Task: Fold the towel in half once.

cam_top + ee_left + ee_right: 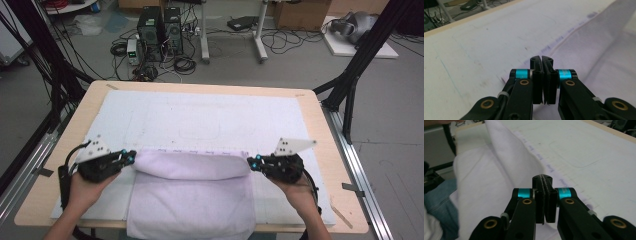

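Big wooden table (320,131) w/ a white mat (210,117) covering most of the top; faint outlines are drawn on the mat. Floor behind it has PC towers (160,27) and loose cables.

On the near half of the mat lies a pale lilac towel (192,197), its near end hanging over the table's front edge. Its far edge is lifted and rolled back toward the person, making a soft ridge across the width, stretched between the two tools. A row of small printed marks runs along the hem.

Person's forearms come in from the bottom. Left gripper (131,157) sits at the ridge's left end, right gripper (251,162) at its right end, both pointing inward at each other, roughly level.

Left gripper view: left gripper jaws clamped tight together, towel (599,50) spreading away to the right; cloth edge appears pinched at the tips, tho the pinch itself is hard to see. Right gripper view: right gripper jaws likewise clamped, w/ a thin line of fabric between the pads, towel (496,170) rising in a fold to the left.
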The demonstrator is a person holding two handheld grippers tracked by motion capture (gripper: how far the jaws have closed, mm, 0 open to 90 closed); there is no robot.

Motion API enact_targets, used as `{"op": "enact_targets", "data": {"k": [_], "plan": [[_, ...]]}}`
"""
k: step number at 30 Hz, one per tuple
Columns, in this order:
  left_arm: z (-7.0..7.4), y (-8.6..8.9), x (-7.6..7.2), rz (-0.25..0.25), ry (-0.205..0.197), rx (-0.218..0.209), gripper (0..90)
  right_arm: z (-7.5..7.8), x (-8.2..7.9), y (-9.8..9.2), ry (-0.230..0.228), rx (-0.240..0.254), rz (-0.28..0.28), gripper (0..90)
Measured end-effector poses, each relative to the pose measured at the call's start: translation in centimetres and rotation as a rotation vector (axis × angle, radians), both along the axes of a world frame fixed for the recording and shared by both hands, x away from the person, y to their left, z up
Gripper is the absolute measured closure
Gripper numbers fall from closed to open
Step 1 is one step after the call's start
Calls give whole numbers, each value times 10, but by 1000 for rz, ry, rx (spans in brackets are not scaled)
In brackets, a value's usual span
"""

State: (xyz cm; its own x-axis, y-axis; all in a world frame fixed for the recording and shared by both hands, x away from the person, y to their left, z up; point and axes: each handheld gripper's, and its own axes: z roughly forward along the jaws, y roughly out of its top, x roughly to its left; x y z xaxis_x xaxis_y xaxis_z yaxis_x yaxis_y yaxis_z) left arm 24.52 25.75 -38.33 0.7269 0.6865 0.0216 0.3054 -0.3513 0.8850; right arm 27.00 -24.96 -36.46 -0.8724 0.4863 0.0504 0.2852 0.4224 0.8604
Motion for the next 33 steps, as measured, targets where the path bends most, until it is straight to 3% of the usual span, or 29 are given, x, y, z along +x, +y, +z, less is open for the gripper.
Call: {"op": "enact_targets", "data": {"k": [2,4,7,8,10,12,16,18,21,22,23,25,30,33], "plan": [[-4,3,-21,-24,11,18,871,-1,-20,-2,-1,-24,21,895],[-8,5,-36,-60,39,10,863,-3,-37,-5,11,-31,53,894],[-13,6,-45,-103,67,22,694,-7,-41,-8,31,-78,52,812],[-14,6,-45,-103,65,32,669,-7,-36,-7,20,-94,29,739],[-16,5,-37,-84,69,38,652,-10,-18,-6,62,-59,21,709],[-18,4,-25,-73,67,40,644,-15,3,1,76,-73,13,644],[-28,-2,1,-48,88,47,610,-35,41,20,168,-105,-16,544],[-33,-6,11,-36,86,59,604,-43,53,29,213,-133,-31,482],[-38,-13,23,-23,92,69,596,-53,62,37,271,-153,-25,471],[-39,-15,25,-19,101,66,592,-54,63,39,282,-164,-11,537],[-39,-16,27,-20,109,61,584,-55,62,40,291,-177,21,679],[-38,-17,27,-25,104,63,580,-51,53,41,250,-205,80,860],[-29,-14,17,-27,80,47,574,-34,18,24,174,-103,215,857],[-27,-11,14,-20,71,64,571,-32,3,8,171,-91,241,731]]}}
